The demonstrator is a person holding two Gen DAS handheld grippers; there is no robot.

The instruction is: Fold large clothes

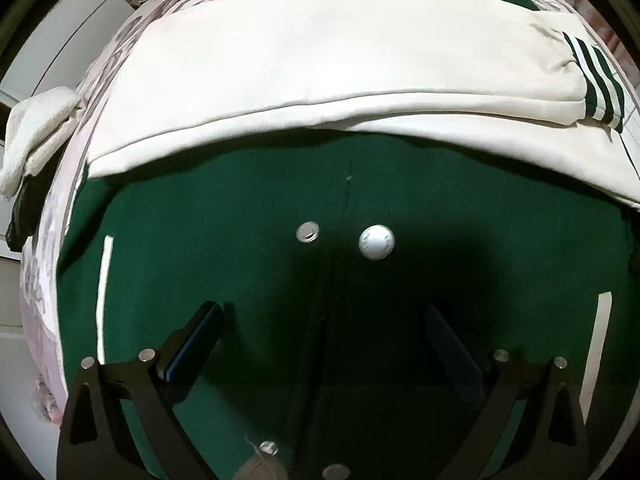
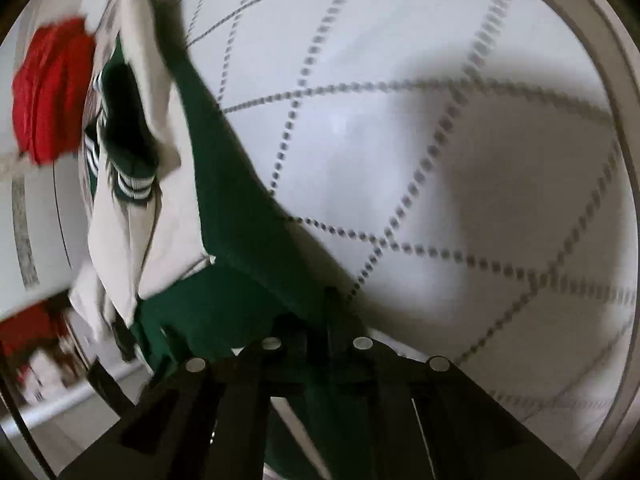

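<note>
A green varsity jacket (image 1: 224,248) with cream sleeves (image 1: 320,64) lies front up on the bed, both sleeves folded across the chest. Its front has white snap buttons (image 1: 376,242). My left gripper (image 1: 320,320) is open just above the jacket's lower front, holding nothing. In the right wrist view my right gripper (image 2: 318,320) is shut on the green jacket (image 2: 240,220) at its edge, and the cloth is lifted off the bedspread. A striped green cuff (image 2: 134,188) shows on the sleeve at the left.
The bed has a white quilted cover with dotted diamond lines (image 2: 400,140). A red garment (image 2: 52,88) lies at the far side of the bed. A white towel (image 1: 36,128) hangs at the bed's left edge, beside white cabinets (image 1: 60,40).
</note>
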